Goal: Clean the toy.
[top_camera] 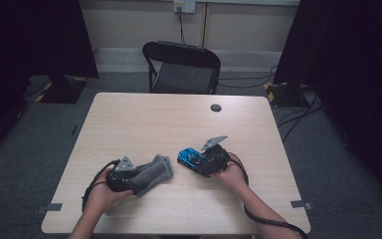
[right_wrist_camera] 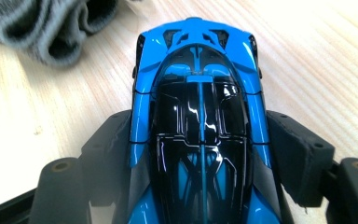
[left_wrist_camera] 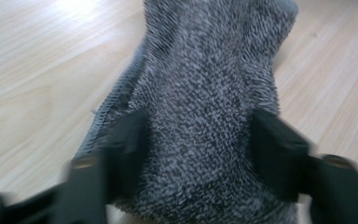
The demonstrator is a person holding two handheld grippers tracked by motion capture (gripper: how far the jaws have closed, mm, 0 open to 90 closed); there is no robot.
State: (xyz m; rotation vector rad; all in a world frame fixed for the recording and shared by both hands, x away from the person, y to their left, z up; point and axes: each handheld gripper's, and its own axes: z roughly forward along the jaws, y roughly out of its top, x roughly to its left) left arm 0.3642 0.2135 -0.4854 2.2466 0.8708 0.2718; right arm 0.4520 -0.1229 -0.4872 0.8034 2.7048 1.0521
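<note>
Sock and toy car each gripped, about to be brought together

The left gripper [top_camera: 138, 181] has its jaws pinched on the grey sock [left_wrist_camera: 205, 107], whose open cuff lies ahead of them; the right gripper [top_camera: 195, 160] clamps the blue toy car [right_wrist_camera: 198, 135], nose forward. Next, I judge, the car must be lined up with the cuff.

The sock [left_wrist_camera: 209, 98] is grey knitted cloth, speckled and fuzzy, with a ribbed edge. The toy car [right_wrist_camera: 200, 126] is hard plastic, glossy blue and black, and its roof throws bright glints. The table [top_camera: 144, 119] has a pale wood-grain top, smooth and matt (likely laminate). The gripper pads [right_wrist_camera: 293, 154] look like matt black rubber, slightly grainy.
</note>
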